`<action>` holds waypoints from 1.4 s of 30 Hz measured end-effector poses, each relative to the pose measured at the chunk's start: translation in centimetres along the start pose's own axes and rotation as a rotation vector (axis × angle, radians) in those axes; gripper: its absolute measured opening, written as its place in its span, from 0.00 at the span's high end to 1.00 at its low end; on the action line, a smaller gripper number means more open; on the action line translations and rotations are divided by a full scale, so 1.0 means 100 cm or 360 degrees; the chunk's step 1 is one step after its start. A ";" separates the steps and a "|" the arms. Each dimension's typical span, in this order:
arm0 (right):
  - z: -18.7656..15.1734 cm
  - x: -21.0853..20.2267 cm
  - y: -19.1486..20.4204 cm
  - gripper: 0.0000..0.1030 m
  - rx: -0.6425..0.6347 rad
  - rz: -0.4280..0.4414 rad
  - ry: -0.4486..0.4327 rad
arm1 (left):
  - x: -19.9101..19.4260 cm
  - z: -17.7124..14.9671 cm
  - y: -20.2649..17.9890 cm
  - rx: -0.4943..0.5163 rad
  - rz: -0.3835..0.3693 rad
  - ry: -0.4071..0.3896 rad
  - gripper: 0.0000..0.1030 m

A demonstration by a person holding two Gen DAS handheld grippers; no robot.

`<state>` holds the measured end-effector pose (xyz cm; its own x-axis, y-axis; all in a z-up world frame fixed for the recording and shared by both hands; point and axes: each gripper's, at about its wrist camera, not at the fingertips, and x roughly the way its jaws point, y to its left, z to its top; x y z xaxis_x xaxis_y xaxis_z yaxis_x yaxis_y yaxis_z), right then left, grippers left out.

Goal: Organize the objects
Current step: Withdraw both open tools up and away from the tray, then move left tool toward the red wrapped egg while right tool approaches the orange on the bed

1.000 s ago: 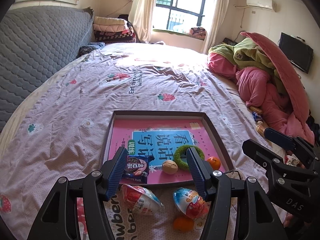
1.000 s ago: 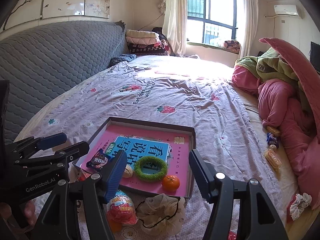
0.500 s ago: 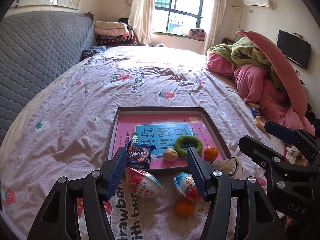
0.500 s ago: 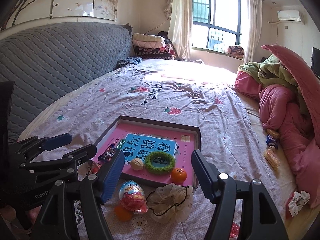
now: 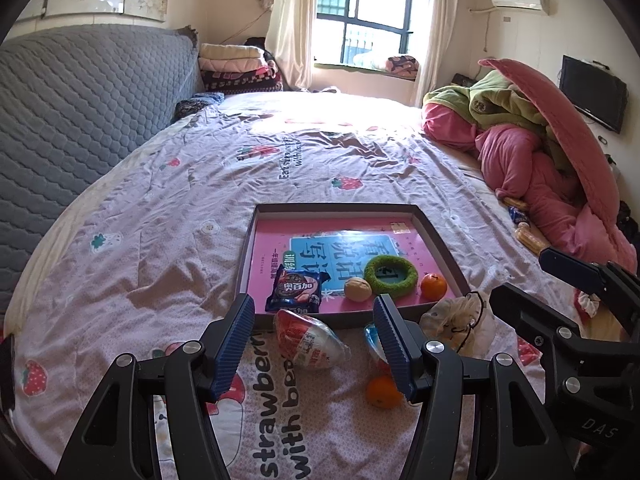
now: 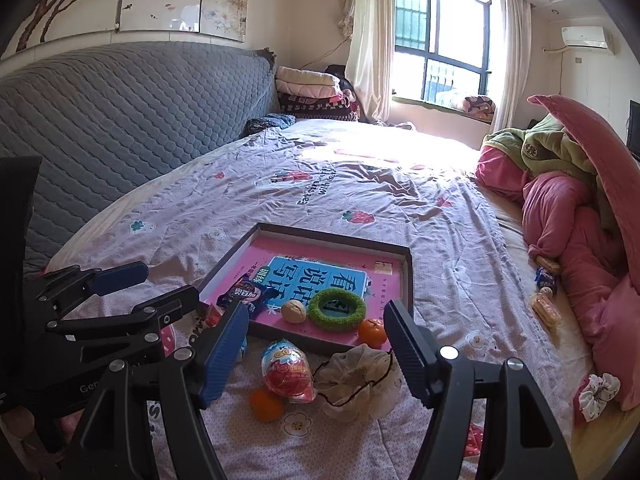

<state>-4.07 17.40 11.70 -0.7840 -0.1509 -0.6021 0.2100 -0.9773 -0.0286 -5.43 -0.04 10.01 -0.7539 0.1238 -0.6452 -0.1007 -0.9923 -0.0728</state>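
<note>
Your left gripper [image 5: 314, 338] hangs above the strawberry-print bedsheet [image 5: 168, 208] with its blue-padded jaws apart and nothing between the pads. Past its tips, on the sheet, lies a red-and-white plastic-wrapped egg-shaped toy [image 5: 310, 338]. A second egg-shaped toy in blue and red wrap [image 6: 286, 370] lies just behind the right-hand finger in the left wrist view, with a small loose orange [image 5: 382, 391] close by it.

Your right gripper [image 6: 314, 338] also has its jaws spread, holding nothing. In its view the blue-and-red egg and a crumpled translucent drawstring pouch [image 6: 360, 380] lie on the sheet between and beyond the fingers.

Beyond both grippers sits the shallow dark-rimmed tray [image 5: 436, 236] with a pink-and-blue booklet lining its floor [image 5: 340, 248]. In it: a dark blue snack packet [image 5: 298, 288], a walnut [image 5: 357, 289], a green fuzzy ring [image 5: 390, 273] and a second orange [image 5: 434, 285], all along the near edge.
</note>
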 end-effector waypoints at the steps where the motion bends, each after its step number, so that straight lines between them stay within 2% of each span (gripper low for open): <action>1: -0.002 0.000 0.000 0.32 0.0004 0.0004 0.0007 | -0.001 -0.001 0.001 -0.0003 0.0006 0.0000 0.38; 24: -0.052 0.003 0.018 0.32 -0.0026 0.0017 0.0094 | -0.010 -0.036 0.001 0.0040 0.0043 0.0053 0.38; 42: -0.088 0.025 0.027 0.32 -0.0031 0.0064 0.0221 | 0.008 -0.072 0.009 0.0031 0.0061 0.0184 0.38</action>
<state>-0.31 15.68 3.11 -0.6867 -0.1666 -0.7076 0.2521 -0.9676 -0.0168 -1.40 -0.89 3.95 -0.6776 0.0828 -0.7307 -0.0866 -0.9957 -0.0326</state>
